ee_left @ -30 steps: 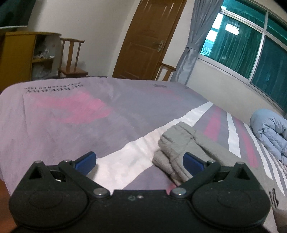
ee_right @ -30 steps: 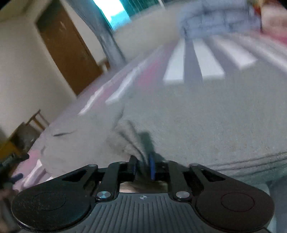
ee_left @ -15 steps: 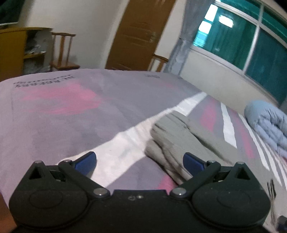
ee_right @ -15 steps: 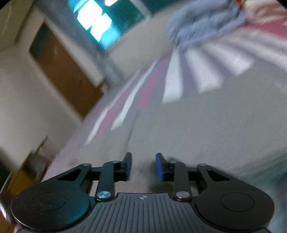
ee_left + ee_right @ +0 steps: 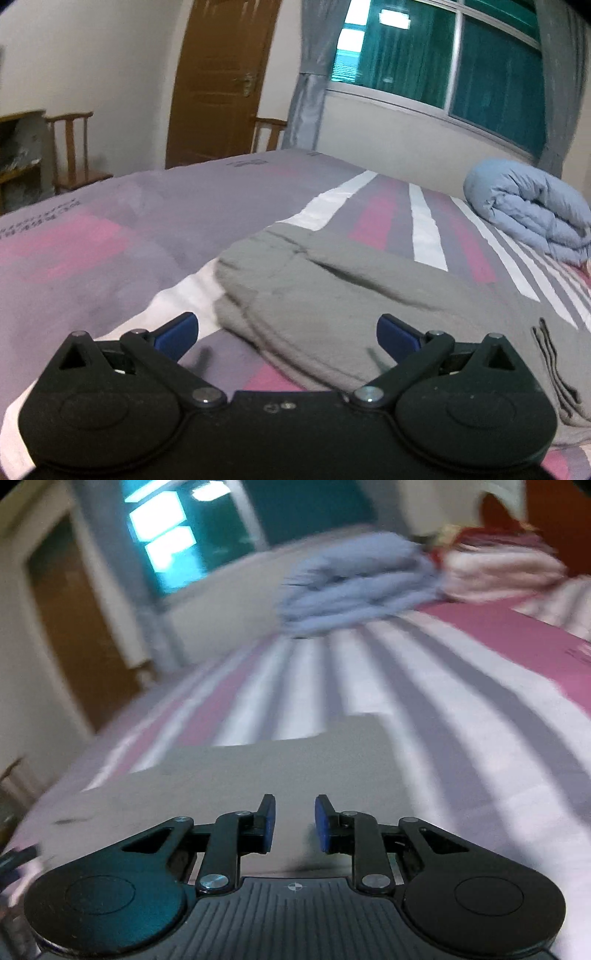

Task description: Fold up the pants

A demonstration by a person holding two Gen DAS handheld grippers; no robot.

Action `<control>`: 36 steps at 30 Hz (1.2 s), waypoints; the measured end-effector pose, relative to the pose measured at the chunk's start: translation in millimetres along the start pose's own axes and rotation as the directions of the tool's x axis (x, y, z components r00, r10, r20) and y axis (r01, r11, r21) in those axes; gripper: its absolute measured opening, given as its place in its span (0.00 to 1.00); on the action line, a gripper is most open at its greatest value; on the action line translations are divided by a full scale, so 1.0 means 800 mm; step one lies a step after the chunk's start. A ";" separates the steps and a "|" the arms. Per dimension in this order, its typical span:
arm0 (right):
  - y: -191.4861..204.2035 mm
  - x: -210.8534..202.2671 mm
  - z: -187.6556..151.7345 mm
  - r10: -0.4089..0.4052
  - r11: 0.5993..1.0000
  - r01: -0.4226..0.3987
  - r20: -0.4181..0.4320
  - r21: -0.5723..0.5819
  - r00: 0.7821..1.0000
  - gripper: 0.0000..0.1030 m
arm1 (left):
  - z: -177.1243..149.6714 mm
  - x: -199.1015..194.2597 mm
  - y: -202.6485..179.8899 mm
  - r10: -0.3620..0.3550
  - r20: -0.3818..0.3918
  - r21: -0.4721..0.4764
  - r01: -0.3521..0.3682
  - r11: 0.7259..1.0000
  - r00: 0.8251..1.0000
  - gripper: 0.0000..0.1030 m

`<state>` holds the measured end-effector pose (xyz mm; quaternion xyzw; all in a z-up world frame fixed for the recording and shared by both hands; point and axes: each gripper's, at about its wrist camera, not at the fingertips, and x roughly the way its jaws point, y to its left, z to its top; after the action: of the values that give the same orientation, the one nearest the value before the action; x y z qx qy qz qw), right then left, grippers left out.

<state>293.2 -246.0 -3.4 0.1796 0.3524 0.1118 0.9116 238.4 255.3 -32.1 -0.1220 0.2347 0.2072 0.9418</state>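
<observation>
Left wrist view: pants [image 5: 332, 295] lie on the bed [image 5: 110, 251], directly ahead of the left gripper [image 5: 287, 330] and between its widely parted fingers [image 5: 177, 330]; the folded end sits nearer the left finger, the rest runs off past the right finger. Rolled quilt [image 5: 532, 210] on the bed, far ahead and right of the right finger. Beyond the bed: door [image 5: 218, 81] ahead, chair [image 5: 74, 151] left of it, second chair [image 5: 269, 133] just right of it, window [image 5: 461, 62] above the quilt.

Right wrist view: pants [image 5: 258, 771] under and ahead of the right gripper [image 5: 294, 821], fingers [image 5: 267, 821] slightly parted. Quilt [image 5: 351, 583] far ahead on the bed [image 5: 461, 701], stacked bedding [image 5: 498, 572] right of it.
</observation>
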 end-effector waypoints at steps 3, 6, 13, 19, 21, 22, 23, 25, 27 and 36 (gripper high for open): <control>-0.019 0.037 -0.018 -0.025 1.000 0.023 -0.122 -0.020 0.992 0.23 | 0.001 0.007 -0.011 -0.007 -0.004 0.019 0.008 1.000 1.000 0.94; -0.011 0.039 -0.007 -0.018 0.999 0.016 -0.073 -0.032 0.997 0.23 | 0.001 0.016 -0.017 0.006 -0.009 0.038 -0.006 0.999 1.000 0.94; -0.020 0.113 0.047 -0.065 0.997 0.058 -0.153 -0.048 0.986 0.23 | 0.007 0.036 -0.015 0.054 -0.033 0.026 -0.053 0.998 0.998 0.94; -0.023 0.118 0.072 -0.036 0.999 0.035 -0.056 -0.021 0.998 0.23 | 0.003 0.050 -0.016 0.064 -0.081 0.033 -0.062 0.998 0.995 0.94; -0.021 0.143 0.082 -0.052 0.998 0.050 -0.088 -0.024 0.995 0.23 | 0.003 0.050 -0.017 0.062 -0.083 0.041 -0.058 0.997 0.995 0.94; -0.025 0.157 0.086 -0.054 0.998 0.051 -0.133 -0.027 0.990 0.23 | 0.002 0.051 -0.016 0.061 -0.086 0.042 -0.058 0.997 0.994 0.94; -0.027 0.167 0.087 -0.049 0.999 0.045 -0.157 -0.030 0.986 0.24 | 0.002 0.052 -0.016 0.059 -0.090 0.041 -0.056 0.998 0.994 0.94; -0.033 0.170 0.084 -0.033 0.999 0.030 -0.147 -0.027 0.989 0.24 | 0.002 0.053 -0.015 0.058 -0.095 0.038 -0.054 0.998 0.994 0.94; -0.032 0.161 0.085 -0.027 0.998 0.019 -0.146 -0.052 0.989 0.25 | 0.001 0.052 -0.014 0.055 -0.096 0.036 -0.052 0.998 0.994 0.94; -0.057 0.001 0.024 -0.012 1.000 0.012 0.136 0.003 0.991 0.73 | -0.001 0.042 0.006 -0.001 -0.122 -0.059 -0.006 0.998 0.992 0.94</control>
<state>310.4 -292.4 -9.3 0.1856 0.2908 0.0933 0.9340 262.9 270.1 -50.0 -0.1621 0.2860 0.2074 0.9214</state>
